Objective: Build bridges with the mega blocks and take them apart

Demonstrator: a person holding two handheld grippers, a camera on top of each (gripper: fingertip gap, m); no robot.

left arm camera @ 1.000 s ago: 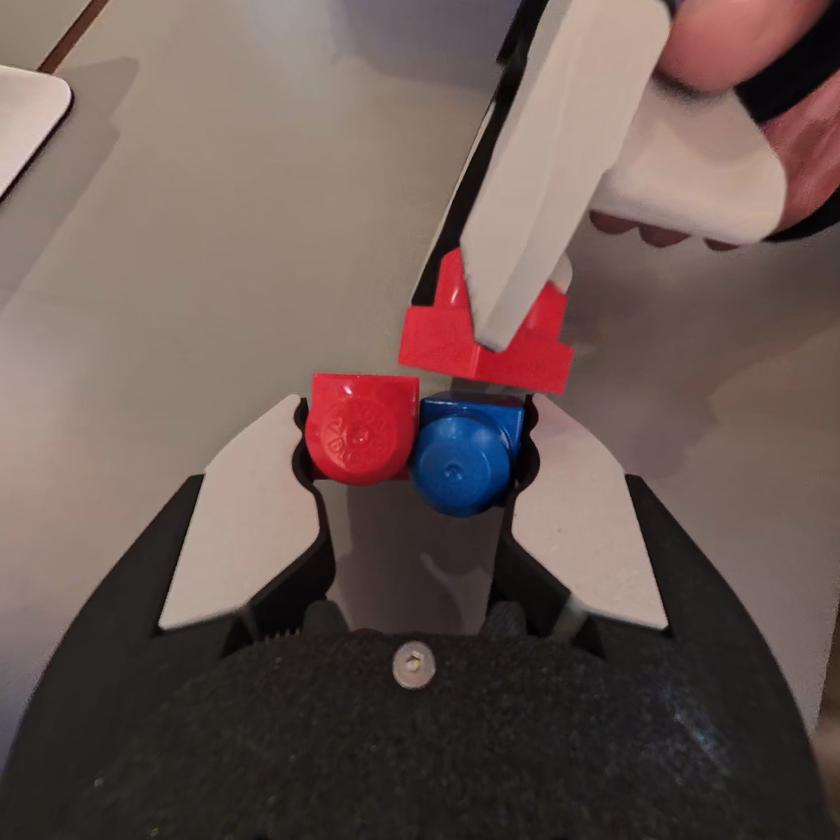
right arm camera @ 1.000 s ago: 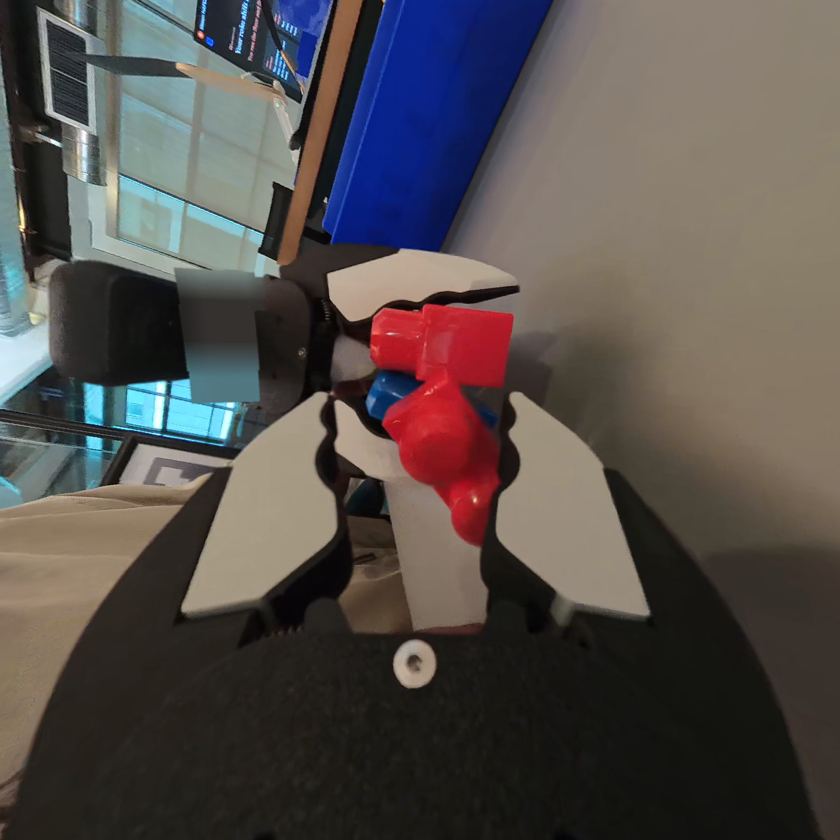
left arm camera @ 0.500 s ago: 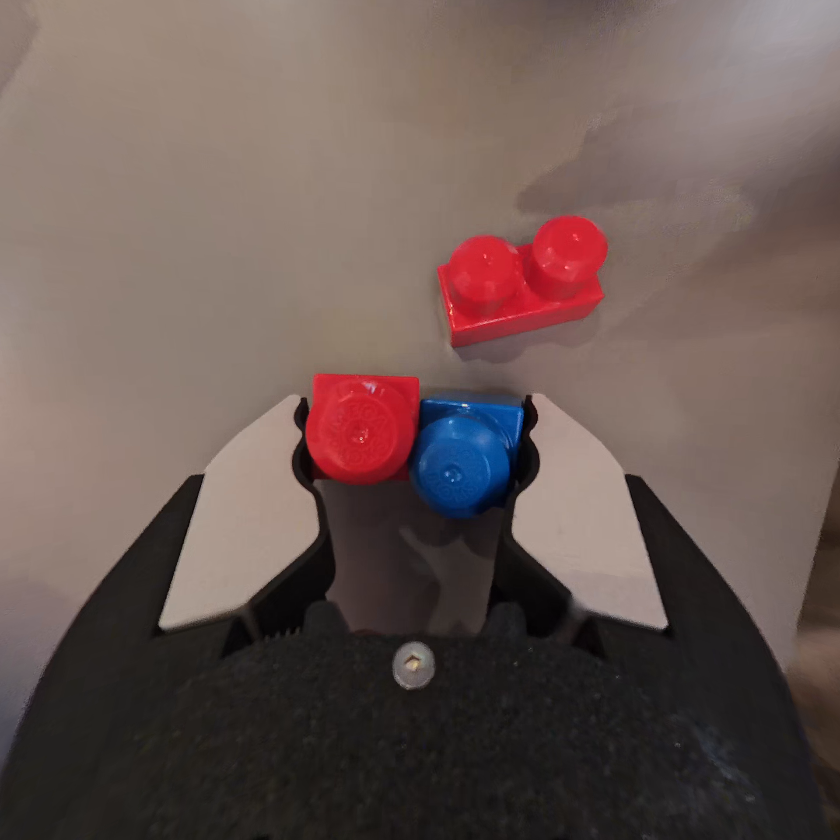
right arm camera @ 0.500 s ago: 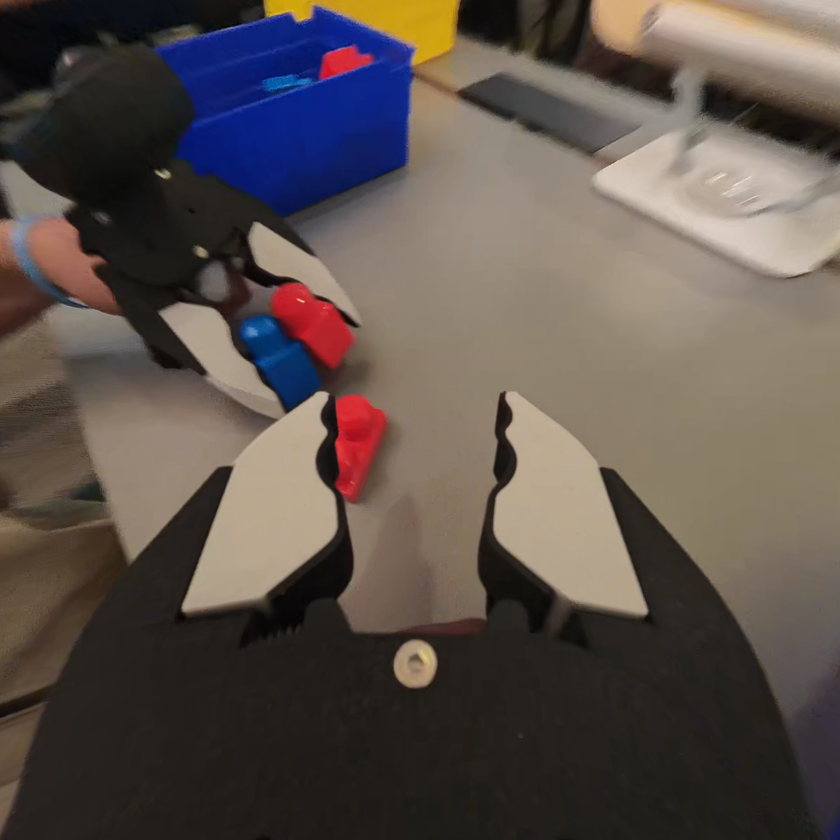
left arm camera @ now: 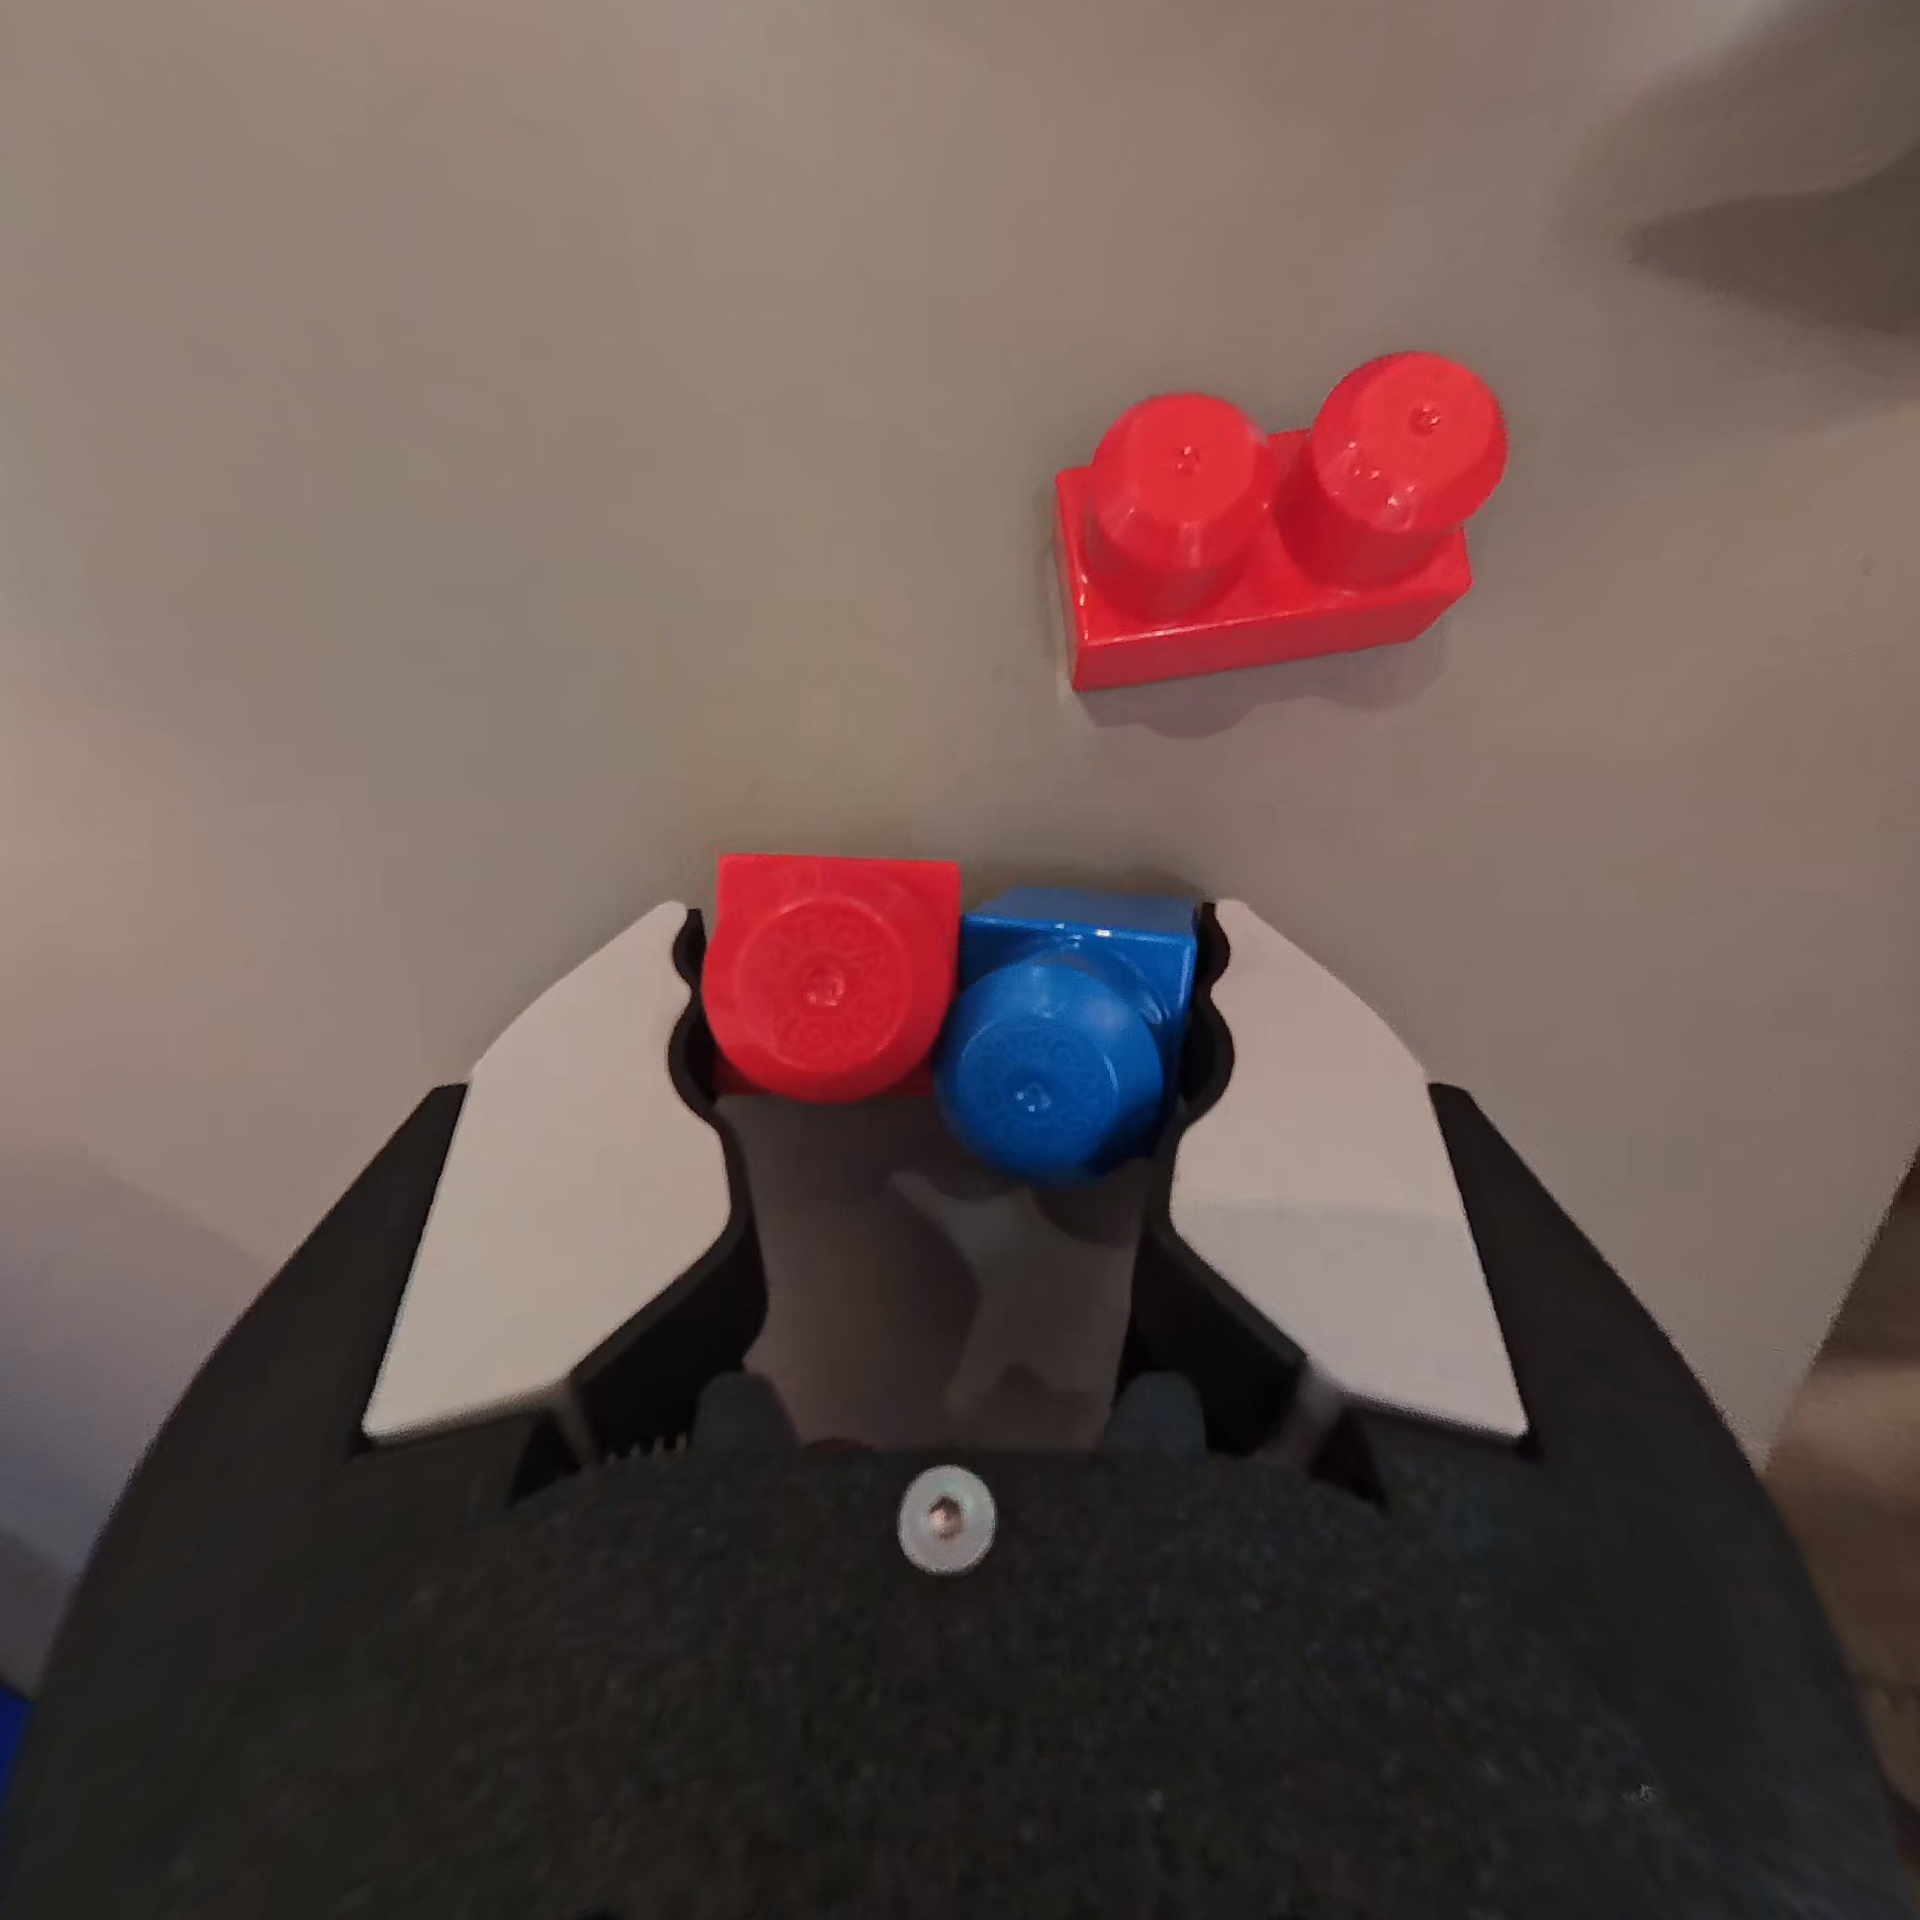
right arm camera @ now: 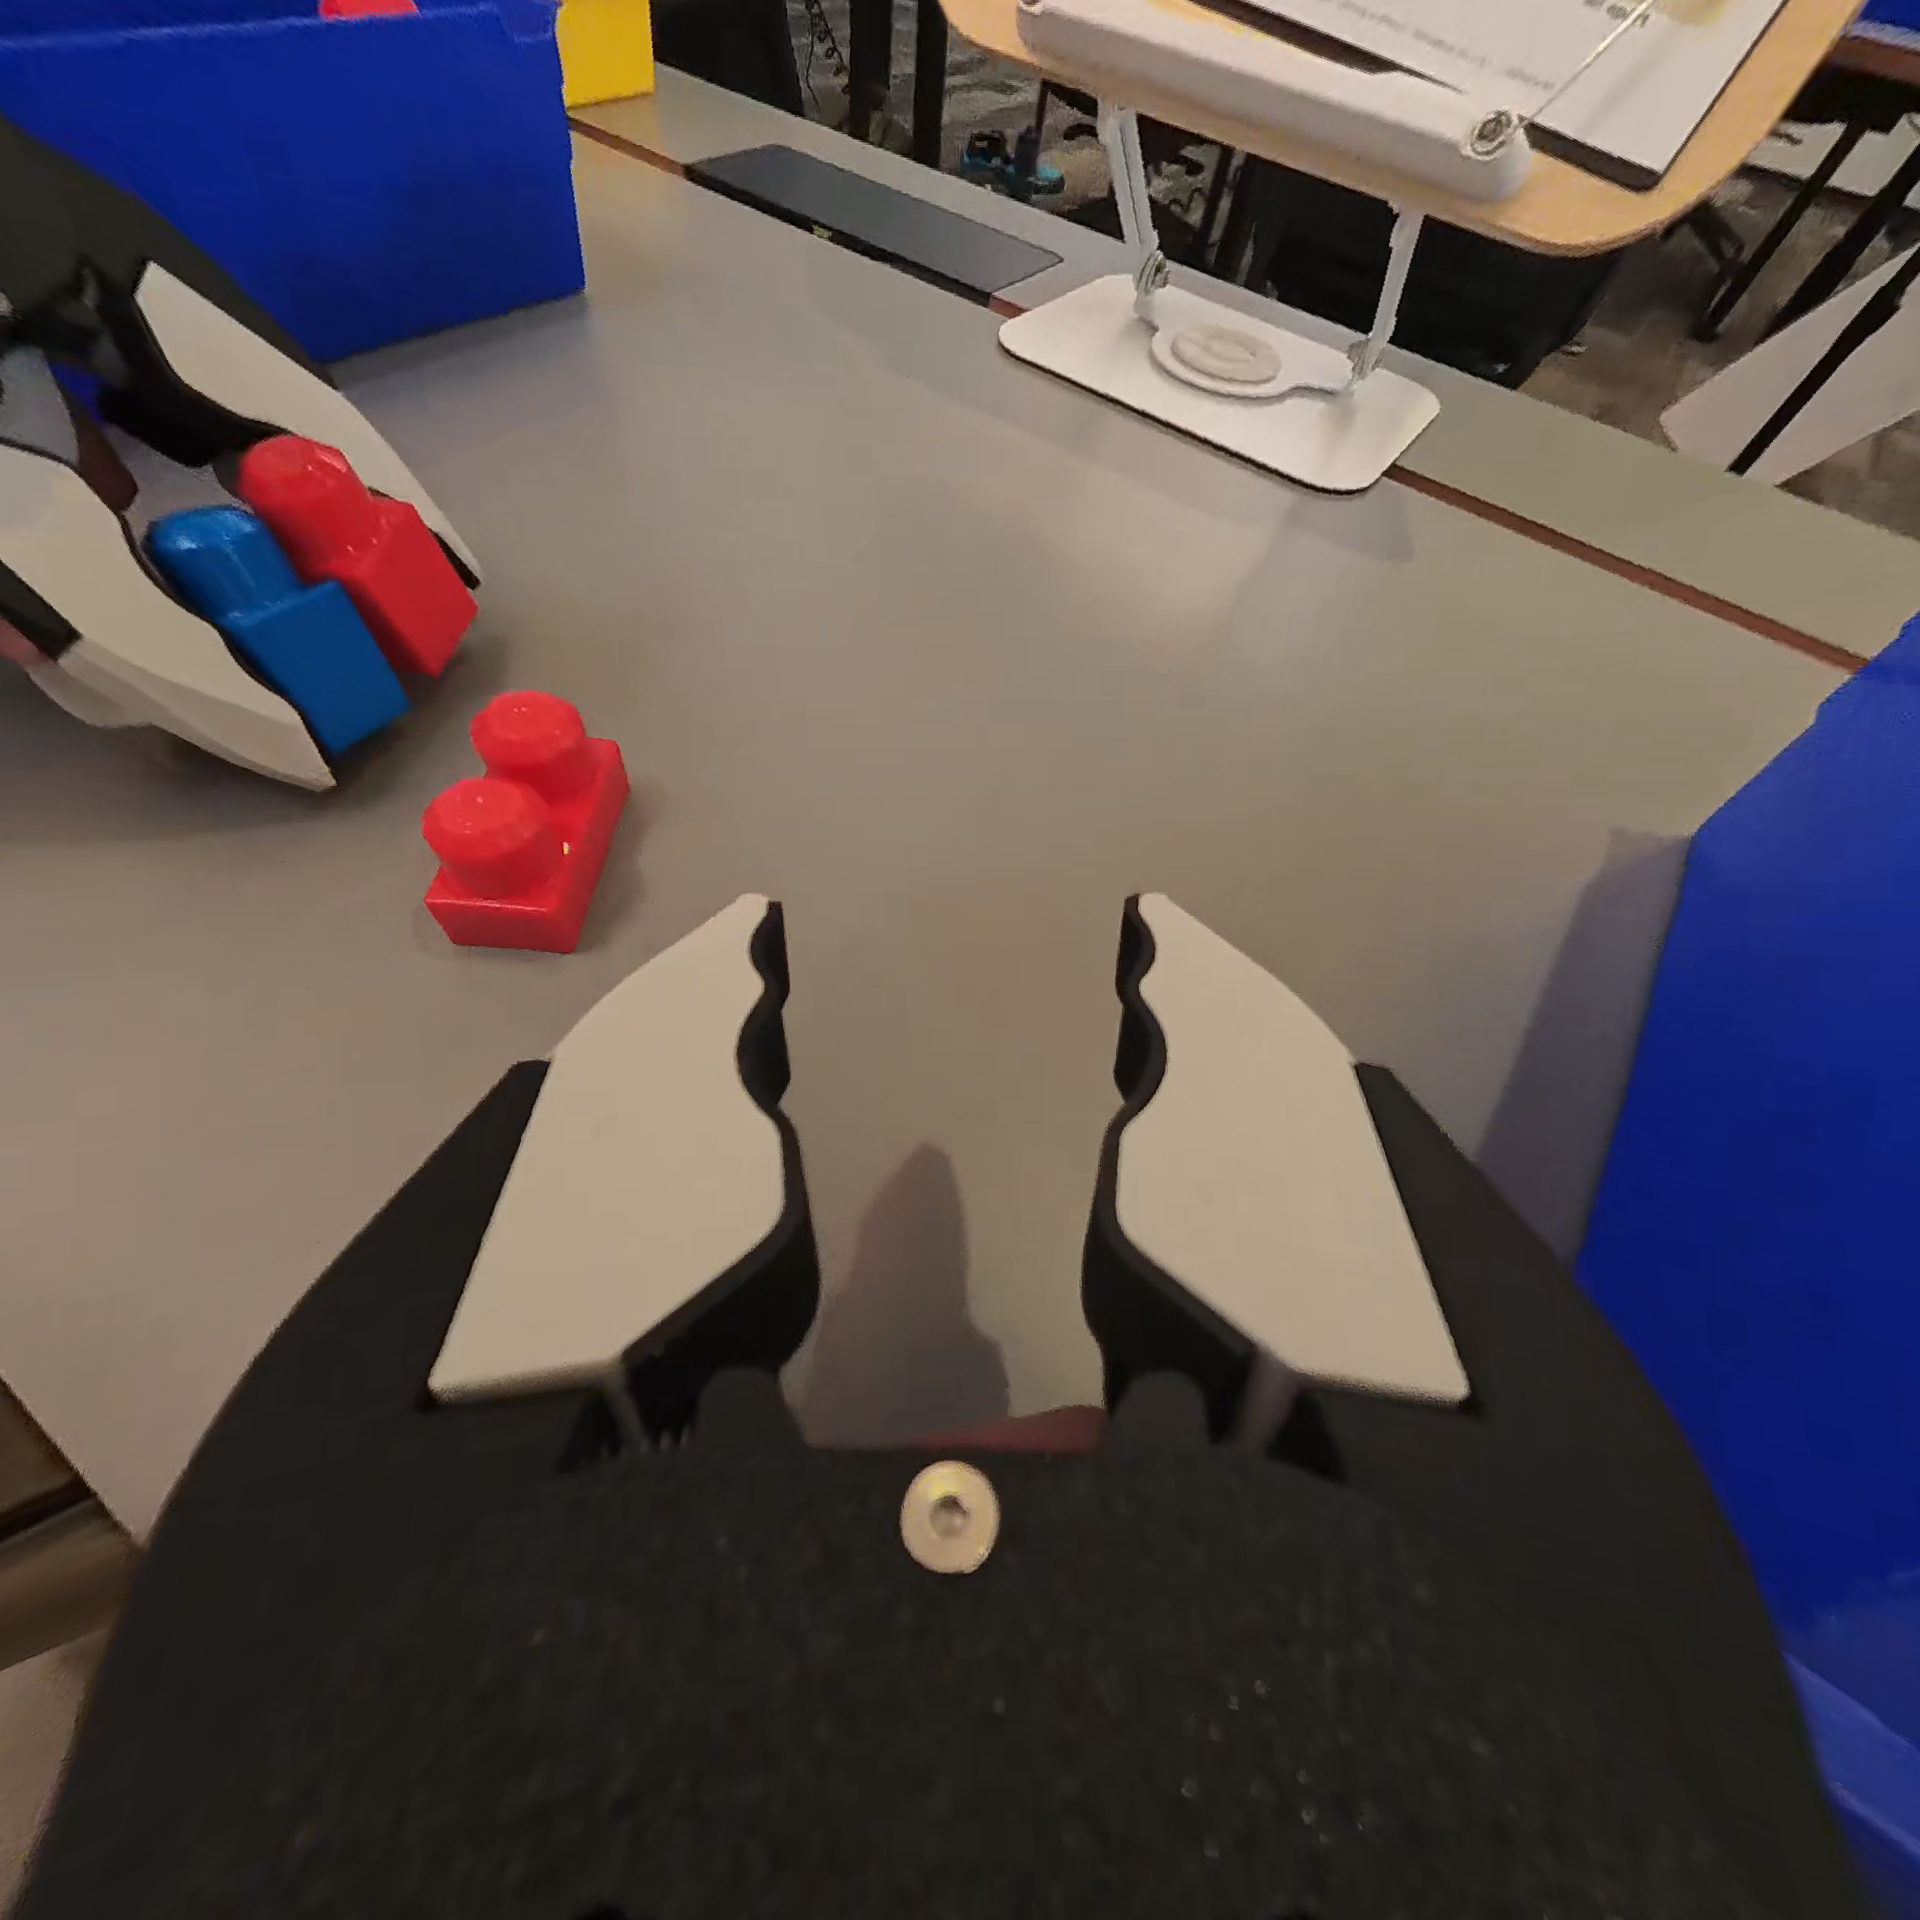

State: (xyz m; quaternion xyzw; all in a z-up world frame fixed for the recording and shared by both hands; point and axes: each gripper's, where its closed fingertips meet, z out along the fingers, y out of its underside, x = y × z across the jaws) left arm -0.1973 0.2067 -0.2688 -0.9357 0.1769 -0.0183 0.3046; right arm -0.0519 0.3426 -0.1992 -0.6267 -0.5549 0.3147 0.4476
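My left gripper is shut on two single-stud blocks side by side, a red block and a blue block, studs towards the camera. In the right wrist view the left gripper holds the red block and blue block just above the grey table. A red two-stud block lies flat on the table, ahead and to the right of the left gripper; it also shows in the right wrist view. My right gripper is open and empty, to the right of that block.
A blue bin stands at the back left, with a yellow bin behind it. Another blue bin is close on the right. A white stand and a black flat device sit at the table's far edge.
My right gripper let go of the red two-stud block, which now lies on the table, and has pulled back to the right. The left gripper still holds its two blocks.
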